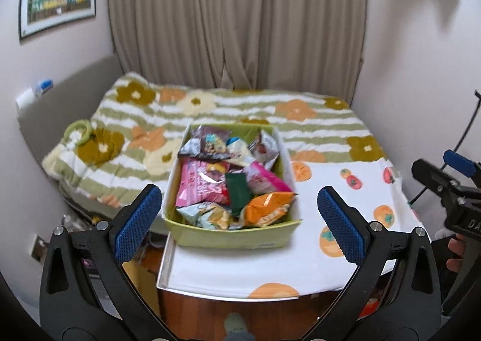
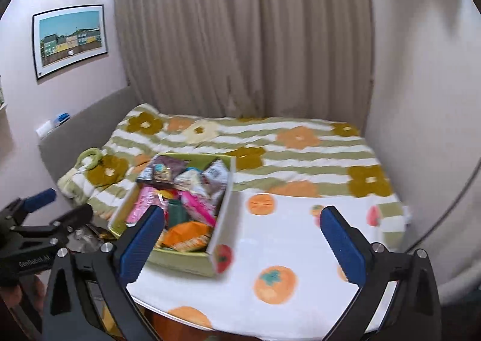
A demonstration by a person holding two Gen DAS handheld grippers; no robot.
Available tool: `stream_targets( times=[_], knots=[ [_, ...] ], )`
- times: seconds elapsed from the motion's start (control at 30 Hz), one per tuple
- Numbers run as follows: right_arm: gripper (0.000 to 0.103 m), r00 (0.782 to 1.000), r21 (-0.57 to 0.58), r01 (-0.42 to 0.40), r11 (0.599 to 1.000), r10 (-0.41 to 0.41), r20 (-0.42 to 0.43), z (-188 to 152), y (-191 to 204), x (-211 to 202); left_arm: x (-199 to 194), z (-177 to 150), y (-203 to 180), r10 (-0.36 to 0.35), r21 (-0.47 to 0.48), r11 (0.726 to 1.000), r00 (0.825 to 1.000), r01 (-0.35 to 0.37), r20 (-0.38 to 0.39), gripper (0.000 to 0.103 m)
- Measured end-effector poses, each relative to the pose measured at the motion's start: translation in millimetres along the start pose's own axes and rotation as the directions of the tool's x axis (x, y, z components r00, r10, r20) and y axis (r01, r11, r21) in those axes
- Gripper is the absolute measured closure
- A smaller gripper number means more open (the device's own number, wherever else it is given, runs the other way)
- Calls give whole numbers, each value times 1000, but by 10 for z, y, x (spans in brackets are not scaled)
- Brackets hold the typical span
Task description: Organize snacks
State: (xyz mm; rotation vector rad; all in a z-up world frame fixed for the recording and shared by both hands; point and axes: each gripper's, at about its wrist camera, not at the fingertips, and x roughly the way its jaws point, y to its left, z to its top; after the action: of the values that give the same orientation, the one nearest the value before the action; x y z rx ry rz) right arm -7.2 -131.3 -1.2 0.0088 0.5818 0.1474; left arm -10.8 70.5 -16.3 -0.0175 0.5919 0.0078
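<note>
Your left gripper (image 1: 239,220) hangs in the air with its blue-padded fingers (image 1: 136,222) spread wide and nothing between them, pointed at the pale green rectangular cardboard box (image 1: 234,235) that sits just ahead of it. Your right gripper (image 2: 242,246) is likewise spread wide and holds nothing, raised over the white cloth printed with orange persimmons (image 2: 288,238) that covers the small table. The box stands on that cloth, at its left part, with its far end toward the bed's green-and-white striped floral blanket (image 1: 240,106). It is heaped with snack packets: an orange crinkled packet (image 1: 267,210) at the near right corner, a pink foil packet (image 1: 201,184) at the left, a dark green flat sachet (image 1: 239,193) between them, a pale blue packet (image 1: 204,214) at the near edge, and a dark brown packet (image 1: 207,142) at the far end. From the right wrist view the same box (image 2: 180,259) lies just beyond your right gripper's left finger, and no packet lies on the cloth outside it
</note>
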Motion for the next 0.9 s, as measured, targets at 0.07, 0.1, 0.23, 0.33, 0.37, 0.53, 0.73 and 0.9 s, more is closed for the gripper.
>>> stream_targets(
  times=[0.07,0.1,0.23,0.33,0.37,0.53,0.73,0.9],
  knots=[
    [0,1000,3,27,1000,-27,7,-76,-83,-135,-176,-66,-106,-11,6,1000,999,10,39,1],
    [0,999,7,38,999,-38,11,-117,-127,-190,-229,-84,-140,-14,9,1000,999,14,49,1],
    [0,997,16,77,997,-77,15,-280,-274,-343,-357,-148,-303,-32,35,999,998,30,60,1],
    [0,996,32,85,996,-86,19,-352,-358,-413,-416,-179,-388,-40,41,998,997,37,65,1],
    [0,996,34,87,996,-88,19,-365,-367,-428,-429,-181,-406,-43,42,998,997,40,68,1],
    [0,995,50,100,994,-101,27,-401,-429,-482,-477,-183,-485,-46,57,998,996,41,80,1],
    [0,994,58,103,993,-105,36,-405,-444,-502,-470,-166,-513,-47,63,997,995,42,83,1],
    [0,994,61,103,993,-106,38,-402,-448,-489,-448,-157,-536,-44,69,997,996,39,81,1]
  ],
)
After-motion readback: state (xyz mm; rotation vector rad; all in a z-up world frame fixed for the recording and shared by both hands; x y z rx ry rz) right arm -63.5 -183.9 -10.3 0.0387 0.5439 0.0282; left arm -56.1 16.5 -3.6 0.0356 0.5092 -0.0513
